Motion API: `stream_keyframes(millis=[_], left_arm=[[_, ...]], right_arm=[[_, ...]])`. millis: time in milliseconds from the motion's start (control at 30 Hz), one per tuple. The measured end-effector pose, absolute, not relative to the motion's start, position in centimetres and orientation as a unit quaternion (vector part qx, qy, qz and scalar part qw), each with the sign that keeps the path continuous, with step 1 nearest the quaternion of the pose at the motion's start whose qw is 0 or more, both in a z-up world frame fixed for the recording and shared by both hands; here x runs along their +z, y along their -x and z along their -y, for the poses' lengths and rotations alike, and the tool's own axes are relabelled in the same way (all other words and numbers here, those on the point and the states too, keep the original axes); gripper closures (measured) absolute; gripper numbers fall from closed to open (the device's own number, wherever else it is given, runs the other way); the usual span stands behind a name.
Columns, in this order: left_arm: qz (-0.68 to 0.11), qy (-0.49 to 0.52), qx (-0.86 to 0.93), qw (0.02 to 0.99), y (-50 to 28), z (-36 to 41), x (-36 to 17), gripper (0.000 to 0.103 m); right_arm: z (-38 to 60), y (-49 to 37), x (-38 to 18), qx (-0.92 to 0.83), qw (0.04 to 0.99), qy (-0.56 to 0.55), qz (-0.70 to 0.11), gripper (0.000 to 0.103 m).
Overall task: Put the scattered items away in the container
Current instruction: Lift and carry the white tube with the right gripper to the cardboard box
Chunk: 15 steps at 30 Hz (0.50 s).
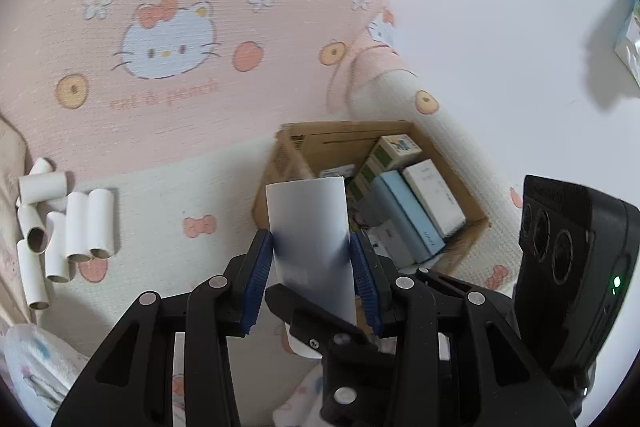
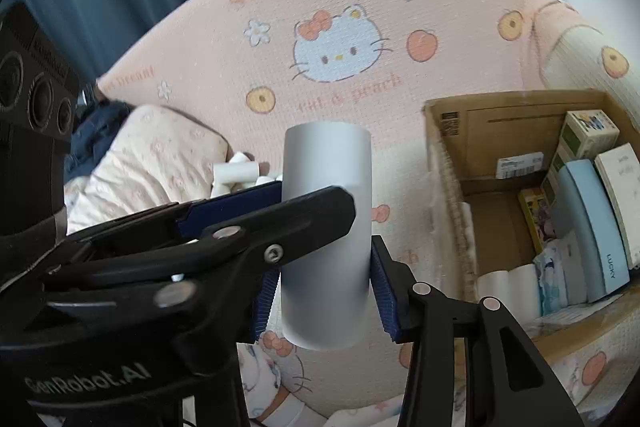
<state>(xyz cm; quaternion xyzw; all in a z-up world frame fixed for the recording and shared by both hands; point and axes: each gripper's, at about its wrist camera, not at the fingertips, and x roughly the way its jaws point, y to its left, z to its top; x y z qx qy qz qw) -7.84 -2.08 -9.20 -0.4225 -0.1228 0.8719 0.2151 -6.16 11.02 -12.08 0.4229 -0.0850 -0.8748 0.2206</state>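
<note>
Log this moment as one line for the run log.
left tool: shut on white tube | right tool: shut on white tube | cardboard box: open, part filled | loose tubes: on mat

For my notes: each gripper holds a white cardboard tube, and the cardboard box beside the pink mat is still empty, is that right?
Not quite: the cardboard box is not empty. The right wrist view shows several small boxes and white tubes already in it. The rest stands: the left gripper and right gripper each hold a white tube.
</note>
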Motion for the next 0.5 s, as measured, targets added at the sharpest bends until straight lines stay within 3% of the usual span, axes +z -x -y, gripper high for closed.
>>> stream_keyframes(millis=[500], left_arm=[[0.069, 0.426, 0.859, 0.277, 12.3, -6.0, -7.3, 0.061]], right_arm=[[-19.0, 10.4, -10.6, -0.874, 0.193, -0.432, 0.112, 0.063]])
